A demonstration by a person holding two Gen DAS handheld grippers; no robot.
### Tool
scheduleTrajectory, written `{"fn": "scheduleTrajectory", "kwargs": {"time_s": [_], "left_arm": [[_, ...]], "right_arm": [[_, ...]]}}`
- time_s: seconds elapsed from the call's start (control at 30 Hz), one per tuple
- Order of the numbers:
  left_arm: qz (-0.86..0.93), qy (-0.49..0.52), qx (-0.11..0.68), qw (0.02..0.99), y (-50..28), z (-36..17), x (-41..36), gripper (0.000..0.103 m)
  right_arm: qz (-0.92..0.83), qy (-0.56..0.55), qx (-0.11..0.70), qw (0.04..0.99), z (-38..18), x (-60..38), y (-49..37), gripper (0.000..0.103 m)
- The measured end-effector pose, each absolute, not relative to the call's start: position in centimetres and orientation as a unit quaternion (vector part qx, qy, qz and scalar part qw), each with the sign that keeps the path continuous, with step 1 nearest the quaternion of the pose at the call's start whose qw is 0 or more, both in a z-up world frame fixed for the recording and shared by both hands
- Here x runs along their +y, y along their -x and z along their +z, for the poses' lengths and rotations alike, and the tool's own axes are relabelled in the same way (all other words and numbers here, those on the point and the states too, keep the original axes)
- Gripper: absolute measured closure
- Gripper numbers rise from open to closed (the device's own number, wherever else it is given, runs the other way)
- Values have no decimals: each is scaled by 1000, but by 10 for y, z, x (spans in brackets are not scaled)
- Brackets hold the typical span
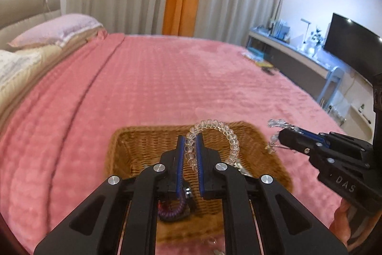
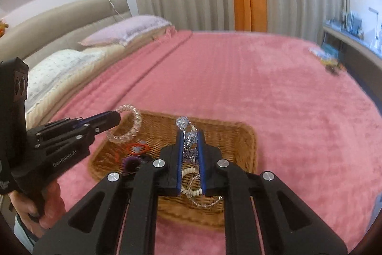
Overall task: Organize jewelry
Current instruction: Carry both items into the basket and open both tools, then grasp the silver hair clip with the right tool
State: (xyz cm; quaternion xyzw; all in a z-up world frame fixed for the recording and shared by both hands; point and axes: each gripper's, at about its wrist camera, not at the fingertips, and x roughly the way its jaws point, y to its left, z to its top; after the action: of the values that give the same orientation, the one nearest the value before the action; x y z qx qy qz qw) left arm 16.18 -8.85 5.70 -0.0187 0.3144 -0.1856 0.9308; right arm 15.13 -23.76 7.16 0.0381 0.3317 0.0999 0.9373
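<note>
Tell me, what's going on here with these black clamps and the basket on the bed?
A person is sorting jewelry with two hand-held grippers over a wicker basket on a pink blanket. The left gripper pinches a clear beaded bracelet; the right gripper pinches a sparkly crystal piece. Both hang above the basket, which already holds other pieces.

— How crowded is the wicker basket (image 2: 238,135)?

— Its near half holds an orange hair tie (image 2: 136,148), a purple scrunchie (image 2: 130,164), a cream bead bracelet (image 2: 191,190) and a thin chain (image 2: 205,203). The far half shows bare weave.

— And above it?

— Both grippers hang there: the left gripper (image 1: 191,135) clamps a clear bead bracelet (image 1: 222,133), the right gripper (image 2: 189,133) pinches sparkly earrings (image 2: 187,133). The pink blanket (image 2: 298,99) lies open around the basket.
</note>
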Motion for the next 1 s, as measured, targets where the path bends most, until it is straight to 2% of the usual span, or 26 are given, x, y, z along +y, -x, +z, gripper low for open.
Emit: {"fn": "scheduleTrajectory", "kwargs": {"time_s": [0.17,0.37,0.43,0.47,0.5,0.53,0.57,0.6,0.83,1.0], "left_arm": [[-176,11,353,919,-186,20,-94,95],[-181,12,368,912,-191,7,-96,93],[-187,9,365,912,-187,9,-97,85],[-186,7,361,914,-185,12,-97,82],[-186,8,357,915,-182,14,-97,76],[-188,11,354,916,-179,17,-95,69],[-190,16,350,917,-174,21,-92,66],[-190,21,344,919,-169,26,-89,65],[-191,39,309,931,-123,57,-65,65],[-191,51,291,936,-78,62,-42,65]], "right_arm": [[77,-41,376,923,31,-241,-178,94],[61,-51,402,912,11,-246,-185,93],[66,-69,410,907,9,-252,-185,90],[69,-75,410,907,9,-253,-183,85],[69,-76,408,907,10,-254,-179,80],[69,-74,405,909,12,-255,-175,69],[69,-70,398,912,15,-254,-169,57],[69,-66,393,915,19,-253,-163,54],[112,-28,358,926,47,-227,-88,54],[147,4,380,913,27,-195,-46,54]]}}
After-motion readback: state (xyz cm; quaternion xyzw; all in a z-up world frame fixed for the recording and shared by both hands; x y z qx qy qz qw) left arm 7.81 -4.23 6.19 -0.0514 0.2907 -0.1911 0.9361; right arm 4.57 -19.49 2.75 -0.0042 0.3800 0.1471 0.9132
